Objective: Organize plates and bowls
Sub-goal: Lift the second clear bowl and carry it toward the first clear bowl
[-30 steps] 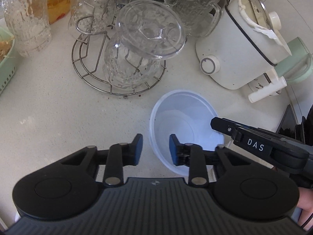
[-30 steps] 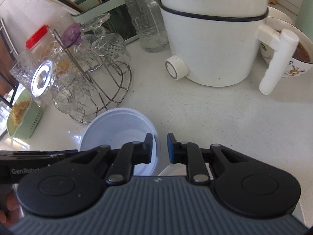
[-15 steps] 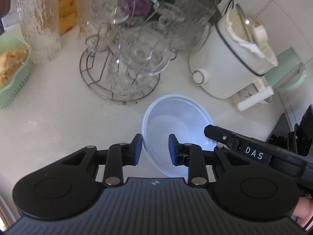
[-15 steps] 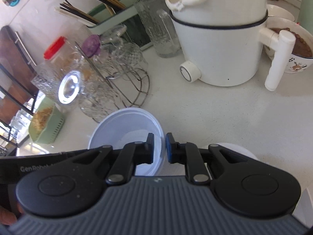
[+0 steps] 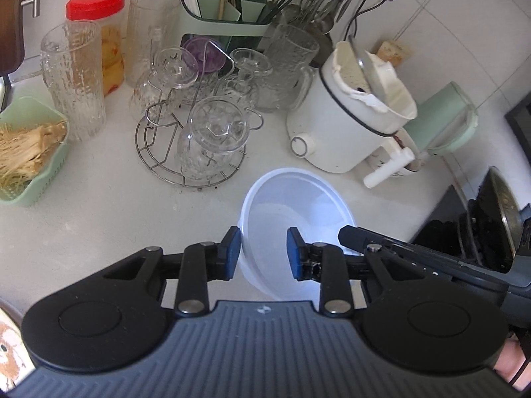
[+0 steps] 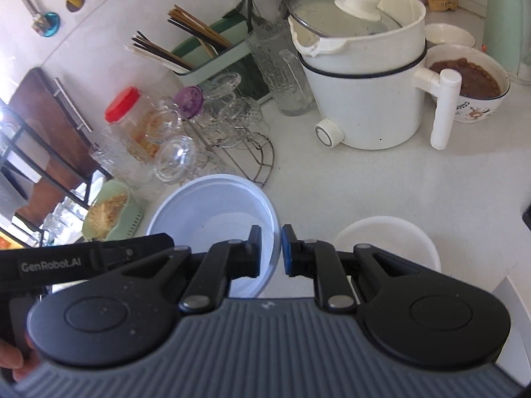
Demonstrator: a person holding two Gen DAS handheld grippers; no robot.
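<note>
Over the last second both views have pulled back and the bowl (image 5: pixel 292 219) has risen off the table (image 5: pixel 99 232), so a lift is likely under way. The right tool (image 6: pixel 270 248) pinches its near-right rim; the left tool (image 5: pixel 262 252) straddles the left rim, jaws narrowly apart. The bowl is pale, translucent, empty.

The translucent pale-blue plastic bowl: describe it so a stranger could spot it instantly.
Start at the big white electric pot with a side handle on the white counter. In front of the wire rack of upturned glasses is the translucent pale-blue plastic bowl, the only bluish vessel, unlike the opaque white bowl beside it.
</note>
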